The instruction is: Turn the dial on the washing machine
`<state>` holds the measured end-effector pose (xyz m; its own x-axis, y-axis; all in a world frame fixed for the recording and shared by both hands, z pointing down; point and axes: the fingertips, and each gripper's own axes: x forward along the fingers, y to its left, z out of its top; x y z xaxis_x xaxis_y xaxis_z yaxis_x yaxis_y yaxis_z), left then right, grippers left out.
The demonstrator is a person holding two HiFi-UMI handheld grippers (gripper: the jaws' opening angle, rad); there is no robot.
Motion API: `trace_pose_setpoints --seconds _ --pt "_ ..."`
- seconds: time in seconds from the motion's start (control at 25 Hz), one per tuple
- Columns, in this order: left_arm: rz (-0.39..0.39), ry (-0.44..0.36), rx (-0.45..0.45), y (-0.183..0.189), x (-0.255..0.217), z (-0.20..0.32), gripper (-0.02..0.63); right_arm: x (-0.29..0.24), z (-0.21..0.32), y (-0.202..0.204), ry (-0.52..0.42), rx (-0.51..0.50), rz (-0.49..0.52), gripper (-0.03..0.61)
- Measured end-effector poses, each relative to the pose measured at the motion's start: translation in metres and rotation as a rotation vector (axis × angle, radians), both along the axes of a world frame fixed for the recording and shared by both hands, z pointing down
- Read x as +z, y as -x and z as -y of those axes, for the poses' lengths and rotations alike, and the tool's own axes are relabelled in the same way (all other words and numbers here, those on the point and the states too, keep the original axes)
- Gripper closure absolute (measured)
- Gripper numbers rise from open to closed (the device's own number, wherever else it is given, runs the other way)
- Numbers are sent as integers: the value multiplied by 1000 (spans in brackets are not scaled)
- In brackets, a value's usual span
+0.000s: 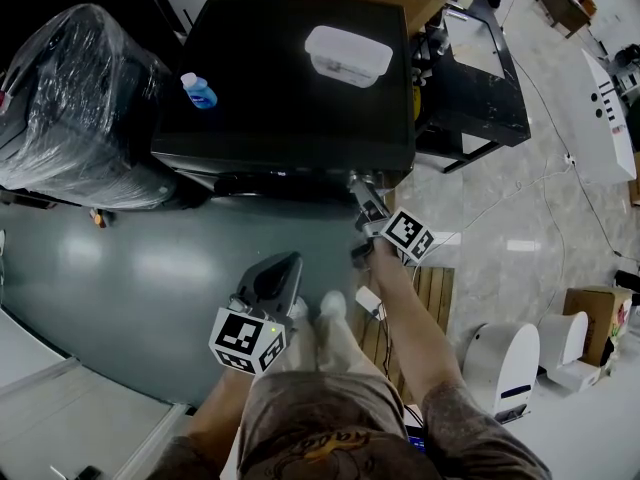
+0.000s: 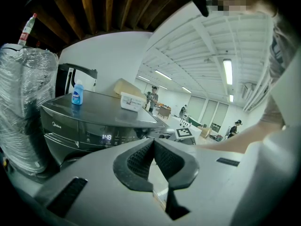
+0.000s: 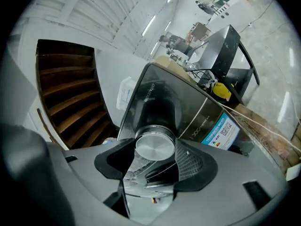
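A dark washing machine stands ahead of me, its front panel facing me. The panel's round silver dial sits between the jaws of my right gripper, whose black pads press its two sides. In the head view that right gripper reaches the panel's right end. My left gripper hangs low in front of the machine, apart from it. Its jaws are shut with nothing between them. The machine's lit display shows in the left gripper view.
A blue bottle and a white lidded container stand on the machine's top. A plastic-wrapped bundle crowds its left side and a black stand its right. White appliances and a wooden pallet lie right of my legs.
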<state>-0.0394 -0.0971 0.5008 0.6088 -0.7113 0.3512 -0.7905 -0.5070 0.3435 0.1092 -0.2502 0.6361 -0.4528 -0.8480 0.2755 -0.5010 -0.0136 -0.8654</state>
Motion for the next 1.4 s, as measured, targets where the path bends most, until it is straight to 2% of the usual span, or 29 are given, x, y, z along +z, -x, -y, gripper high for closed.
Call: trace_pose_setpoints --seconds 0.4,0.72,0.8,0.88,1.08,1.4 --pt "3 4 -3 0 1 -2 614 6 0 -2 33 65 216 325" --pt "18 12 -2 -1 3 -7 614 15 -2 -4 69 136 458 325" --pt "20 11 -2 -2 3 -8 614 15 -2 -5 69 133 472 325" --pt "21 12 0 -3 2 -9 614 12 -2 -4 49 93 402 325" --pt "27 12 4 -2 4 -10 614 -3 -3 -1 -11 -31 59 316" --pt "20 10 9 -8 2 -12 614 -9 -5 -7 -67 -170 -662 313"
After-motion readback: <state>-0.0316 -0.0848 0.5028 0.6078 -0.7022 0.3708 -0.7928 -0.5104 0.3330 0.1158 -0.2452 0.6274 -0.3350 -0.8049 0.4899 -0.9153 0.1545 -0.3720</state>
